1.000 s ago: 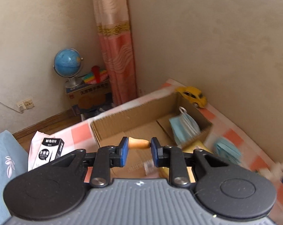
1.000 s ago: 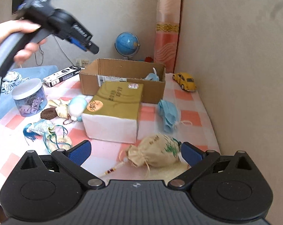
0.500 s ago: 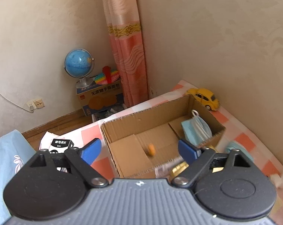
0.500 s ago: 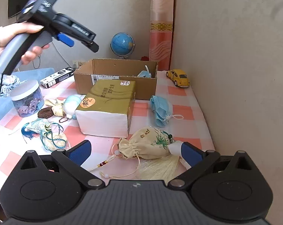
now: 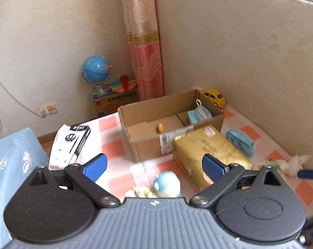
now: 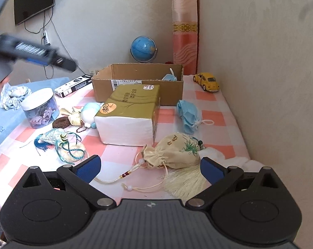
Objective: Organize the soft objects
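Observation:
My left gripper (image 5: pixel 154 164) hangs above the checked cloth, short of the cardboard box (image 5: pixel 135 112). Its jaws are opening and nothing is between them. A small orange thing (image 5: pixel 160 127) lies on the box floor, and a blue face mask (image 5: pixel 198 115) leans in the box's right corner. A pale blue plush toy (image 5: pixel 168 183) lies just below the left gripper. My right gripper (image 6: pixel 150 167) is open over a cream drawstring pouch (image 6: pixel 175 151) with a tassel, its pads apart from the pouch. A second blue mask (image 6: pixel 188 114) lies on the cloth to the right.
A gold tissue pack (image 6: pixel 129 114) stands in front of the box. On the left are a clear jar (image 6: pixel 40 108), a brown scrunchie (image 6: pixel 61 122) and a blue tasselled pouch (image 6: pixel 52 138). A yellow toy car (image 6: pixel 207 81) sits by the wall, which bounds the right side.
The left gripper opened and let go of the small orange thing, which dropped into the box. The left gripper then drew back from the box. The right gripper barely moved.

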